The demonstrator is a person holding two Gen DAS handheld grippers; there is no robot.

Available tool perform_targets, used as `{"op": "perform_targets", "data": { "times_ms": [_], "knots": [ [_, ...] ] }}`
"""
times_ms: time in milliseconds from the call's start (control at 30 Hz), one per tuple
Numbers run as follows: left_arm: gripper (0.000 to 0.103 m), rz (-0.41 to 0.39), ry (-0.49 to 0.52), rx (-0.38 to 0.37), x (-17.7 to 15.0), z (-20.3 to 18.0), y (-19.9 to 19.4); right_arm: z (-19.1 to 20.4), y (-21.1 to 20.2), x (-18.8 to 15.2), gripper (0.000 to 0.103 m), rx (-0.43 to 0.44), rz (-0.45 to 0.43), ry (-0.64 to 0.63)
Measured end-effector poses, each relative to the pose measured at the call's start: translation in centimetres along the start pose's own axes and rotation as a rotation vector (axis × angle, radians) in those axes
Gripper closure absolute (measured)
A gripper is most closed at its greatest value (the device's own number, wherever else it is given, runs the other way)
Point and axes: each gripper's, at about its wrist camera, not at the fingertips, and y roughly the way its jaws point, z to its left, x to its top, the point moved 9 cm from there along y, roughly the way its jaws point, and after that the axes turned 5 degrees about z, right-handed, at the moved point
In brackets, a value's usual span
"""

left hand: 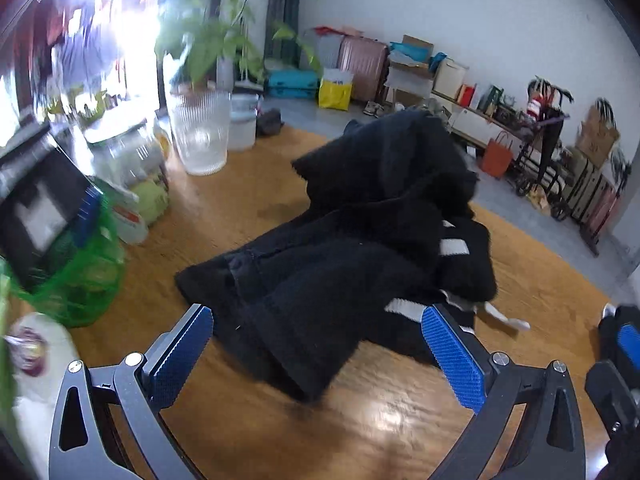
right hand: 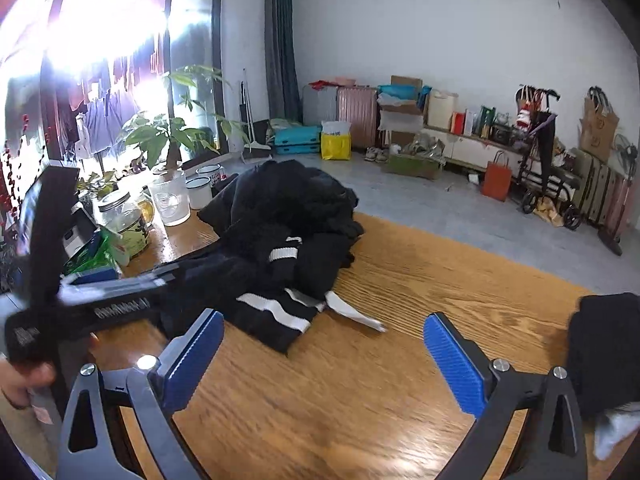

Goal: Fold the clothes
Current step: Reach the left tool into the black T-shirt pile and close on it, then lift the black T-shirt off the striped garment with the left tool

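I see one black garment (left hand: 360,232) heaped on the table (right hand: 400,360). My two grippers, left (left hand: 318,344) and right (right hand: 324,346), hover near it, jaws apart, empty.

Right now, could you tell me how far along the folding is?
Done: perhaps one dark bundle set aside at the table's right edge; whether it is folded is unclear. In hand: nothing; the left gripper and right gripper are both open and empty. Left: the black pile lies crumpled, striped cuffs showing.

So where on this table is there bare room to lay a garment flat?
Bare wood lies right of the black clothes pile, up to the dark garment at the table's right edge. The left side is crowded: glass vase, jar, green bag.
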Motion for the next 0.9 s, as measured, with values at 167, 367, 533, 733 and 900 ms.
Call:
{"op": "perform_targets", "data": {
  "times_ms": [167, 367, 533, 733, 900],
  "knots": [
    [0.005, 0.070, 0.010, -0.001, -0.8, 0.5, 3.7, 1.1, 4.5, 0.9, 0.008, 0.003, 0.015, 0.035],
    [0.036, 0.054, 0.075, 0.162, -1.4, 0.8, 5.0, 1.6, 7.5, -0.2, 0.008, 0.011, 0.048, 0.081],
    [0.081, 0.060, 0.006, 0.089, -0.8, 1.9, 3.9, 1.6, 8.0, -1.1, 0.008, -0.020, 0.063, 0.047],
    [0.088, 0.091, 0.041, -0.017, -1.5, 0.7, 2.1, 1.2, 7.6, -1.3, 0.008, -0.025, 0.055, 0.057],
    [0.089, 0.142, 0.013, -0.097, -4.6, 0.8, -0.2, 1.3, 6.6, -1.9, 0.008, -0.045, 0.061, 0.066]
  ]
}}
